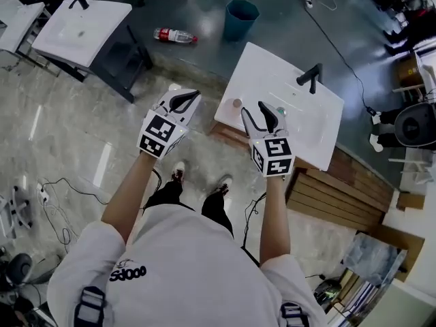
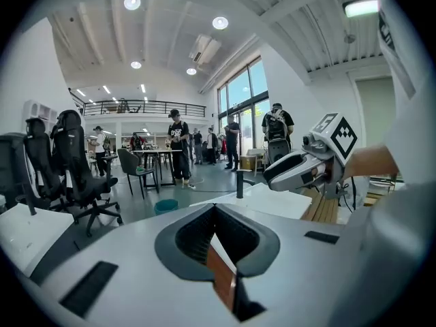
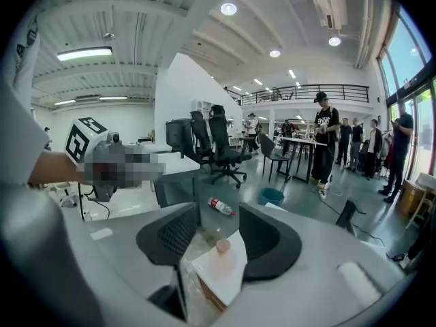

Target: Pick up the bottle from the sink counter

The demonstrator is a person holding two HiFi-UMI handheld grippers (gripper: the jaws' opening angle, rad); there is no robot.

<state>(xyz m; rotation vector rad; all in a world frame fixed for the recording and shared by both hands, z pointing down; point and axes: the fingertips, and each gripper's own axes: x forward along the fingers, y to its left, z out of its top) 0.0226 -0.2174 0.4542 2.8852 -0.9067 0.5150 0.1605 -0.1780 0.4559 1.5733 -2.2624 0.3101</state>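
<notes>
Closest to the head camera is the person's white shirt, with both bare forearms reaching forward from it.

The left claw is held over the grey floor, off the near-left edge of the white worktop. Its jaws meet at the tips with nothing between them. Its own view looks level across the room to the right gripper, the worktop's black tap and people standing by tall windows.

The right claw is over the worktop's near-left corner. Its jaws stand partly apart and grip nothing.

The bottle is small, with a pale pinkish top, and stands upright on that corner of the worktop. The right gripper view shows it in the gap between the two dark jaws, with neither pad touching it. From above it sits just beside the tip of that claw's left jaw, close to the worktop's edge.

Farther off, a second bottle with a red label lies on its side on the floor. A teal bin stands near it, beyond the worktop. Another white sink unit stands well apart at the upper left.
</notes>
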